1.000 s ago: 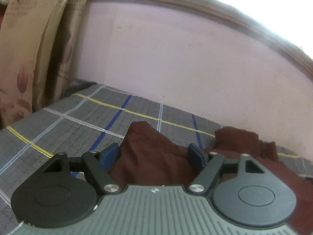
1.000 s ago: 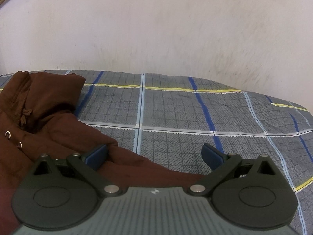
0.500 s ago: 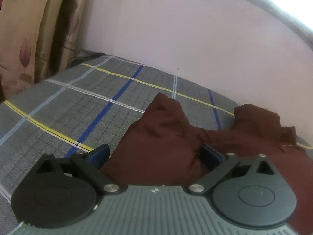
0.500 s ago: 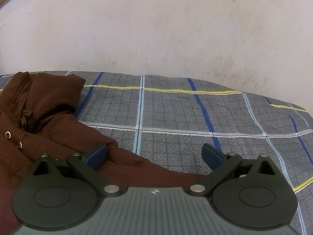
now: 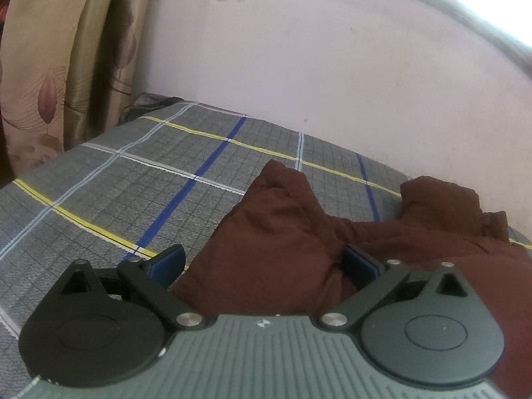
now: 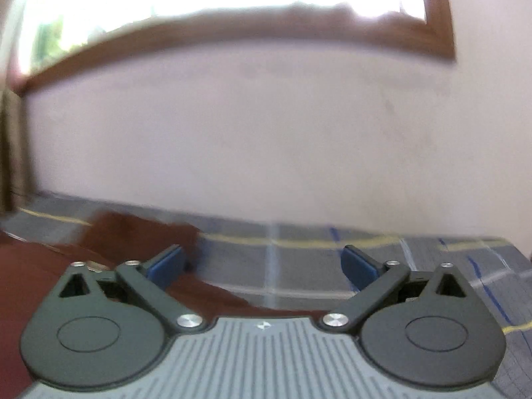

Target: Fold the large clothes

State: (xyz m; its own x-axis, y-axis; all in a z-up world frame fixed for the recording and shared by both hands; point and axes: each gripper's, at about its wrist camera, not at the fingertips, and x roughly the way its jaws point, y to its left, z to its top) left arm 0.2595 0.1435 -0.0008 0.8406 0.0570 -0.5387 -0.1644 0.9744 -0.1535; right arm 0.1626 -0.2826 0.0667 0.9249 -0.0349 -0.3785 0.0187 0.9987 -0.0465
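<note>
The left gripper has just opened wide, a fold of the brown jacket lying loose between its pads on the checked bed, with a curtain beyond. The right gripper, blurred, gapes slightly narrower and empty over bed, jacket at its left; only it shows the window frame.

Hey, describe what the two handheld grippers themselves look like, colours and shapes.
Both match. The left gripper and right gripper each have a grey ribbed body with a small white emblem, two round black discs, black linkage arms with silver rivets, and blue pads on the jaws. No cables, hands or sleeves show.
</note>
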